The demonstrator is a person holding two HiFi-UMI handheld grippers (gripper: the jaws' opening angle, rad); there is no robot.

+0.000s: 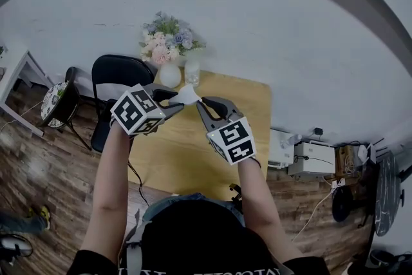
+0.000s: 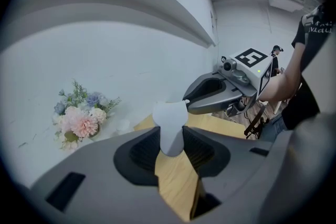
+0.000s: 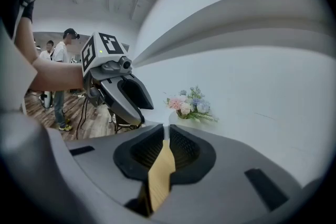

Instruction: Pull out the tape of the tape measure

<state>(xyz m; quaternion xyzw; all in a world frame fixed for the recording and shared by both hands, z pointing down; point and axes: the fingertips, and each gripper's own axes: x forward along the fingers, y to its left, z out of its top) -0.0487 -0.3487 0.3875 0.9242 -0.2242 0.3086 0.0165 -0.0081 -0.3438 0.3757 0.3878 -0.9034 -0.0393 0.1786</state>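
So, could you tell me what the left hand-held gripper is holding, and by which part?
The white tape measure, clamped at its narrow lower end; its wider top sticks out.

Count: 2 grippers (left gripper (image 1: 172, 98), right gripper (image 1: 203, 102)), 1 tape measure (image 1: 187, 95), 1 bouquet (image 1: 168, 43), 1 vase (image 1: 170, 76), 1 glass (image 1: 192, 73), 1 chair (image 1: 114, 77), 1 tabletop (image 1: 193, 148).

The left jaws half hide the tape measure (image 2: 169, 115).
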